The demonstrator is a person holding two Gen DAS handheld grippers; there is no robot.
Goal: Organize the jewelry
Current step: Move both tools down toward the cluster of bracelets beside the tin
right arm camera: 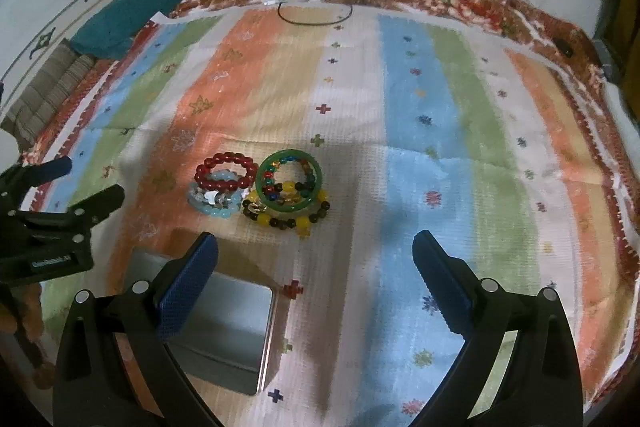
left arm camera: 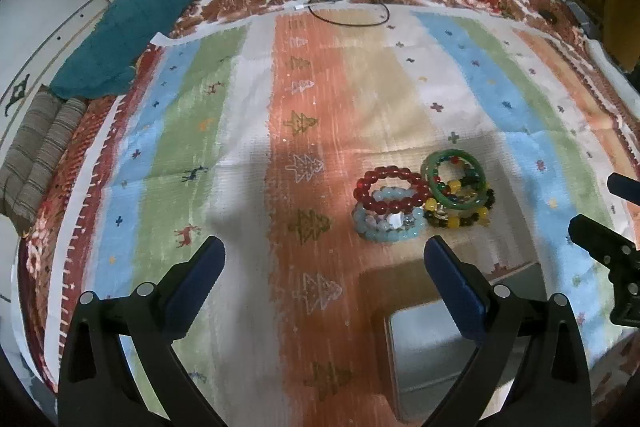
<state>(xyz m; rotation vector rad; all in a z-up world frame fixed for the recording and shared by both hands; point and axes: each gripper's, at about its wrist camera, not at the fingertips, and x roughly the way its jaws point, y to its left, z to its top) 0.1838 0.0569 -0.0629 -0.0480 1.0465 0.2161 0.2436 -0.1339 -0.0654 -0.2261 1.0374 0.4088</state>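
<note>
I saw the red bead bracelet (right arm camera: 227, 171) atop pale-blue beads (right arm camera: 218, 206), green bangle (right arm camera: 289, 182) at its 3 o'clock, open tin (right arm camera: 228, 327) at 6.

Two black plastic grippers (left arm camera: 324, 259) (right arm camera: 314, 253) are showing blue textured pads (right arm camera: 186, 283) and silver screws (left arm camera: 502, 291) — one bearing small white lettering.

Left gripper (left arm camera: 324, 259) spread empty, bracelets (left arm camera: 424, 197) piled on striped cloth (left arm camera: 248, 131)

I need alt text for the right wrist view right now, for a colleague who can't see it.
Two small piles of bead bracelets, one topped by a red strand, the other by a green bangle, lie on a striped cloth ahead of the open, empty right tongs. An open metal tin sits near the tongs' left finger, and the left tongs show at the left edge.
</note>
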